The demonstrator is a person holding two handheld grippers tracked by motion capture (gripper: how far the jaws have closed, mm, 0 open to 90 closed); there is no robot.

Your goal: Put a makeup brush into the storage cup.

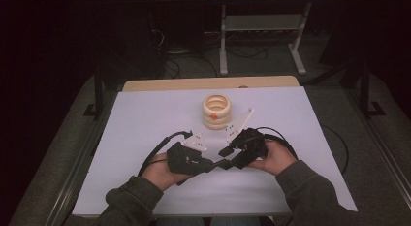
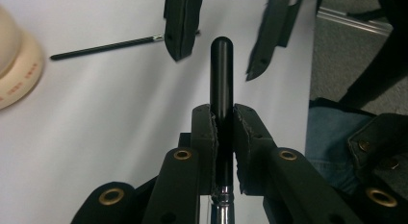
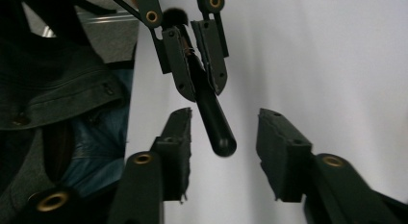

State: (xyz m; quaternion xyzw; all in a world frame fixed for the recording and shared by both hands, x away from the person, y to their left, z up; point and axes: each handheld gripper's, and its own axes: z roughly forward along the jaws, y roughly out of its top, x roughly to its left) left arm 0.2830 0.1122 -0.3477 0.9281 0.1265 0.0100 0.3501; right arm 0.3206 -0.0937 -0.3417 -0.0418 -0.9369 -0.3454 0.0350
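A black round-ended handle (image 2: 222, 65) with a silver ferrule at its base is clamped in my left gripper (image 2: 222, 118), which is shut on it. In the right gripper view the same handle (image 3: 216, 123) points down toward me out of the left gripper (image 3: 195, 56). My right gripper (image 3: 226, 137) is open, with one jaw on each side of the handle's free tip and touching neither side. In the high view the left gripper (image 1: 219, 164) and right gripper (image 1: 225, 151) meet tip to tip above the white table (image 1: 145, 119), near its front.
A stack of cream rings (image 1: 216, 111) stands behind the grippers at mid-table; its edge (image 2: 14, 65) shows in the left gripper view. A thin black stick (image 2: 110, 45) lies on the table beyond the right gripper's jaws. Cables trail from both grippers.
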